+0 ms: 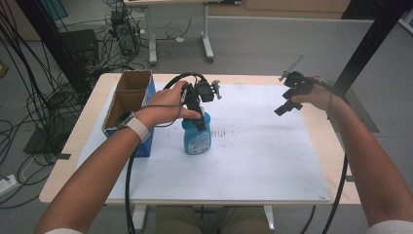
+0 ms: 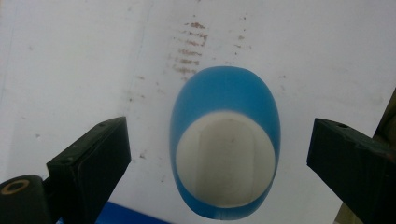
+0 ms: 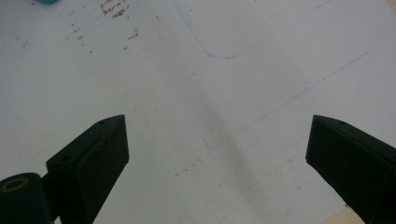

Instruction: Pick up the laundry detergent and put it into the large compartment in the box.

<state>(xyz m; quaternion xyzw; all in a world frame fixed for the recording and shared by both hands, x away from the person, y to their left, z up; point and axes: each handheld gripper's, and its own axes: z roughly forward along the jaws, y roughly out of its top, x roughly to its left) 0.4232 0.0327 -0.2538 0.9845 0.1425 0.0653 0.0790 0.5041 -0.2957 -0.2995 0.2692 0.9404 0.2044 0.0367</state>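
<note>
Here, blue bottle [image 1: 197, 135] upright on the white mat [image 1: 253, 161], just right of the open cardboard box [image 1: 127, 100]. Left gripper [image 2: 219, 158] poised straight above the bottle, jaws spread wide on either side of the white cap [image 2: 225, 161], gripping nothing as yet. Probably the approach to a grasp. Best done by lowering squarely, keeping the cap centred between the black jaws, then closing on the neck or shoulder below the cap, not on the rounded body, likely slippery. Worth keeping clear of the box wall beside the bottle. Right gripper [image 1: 291, 100] held up well to the right of the bottle, jaws likewise wide apart and empty, over bare mat.
</note>
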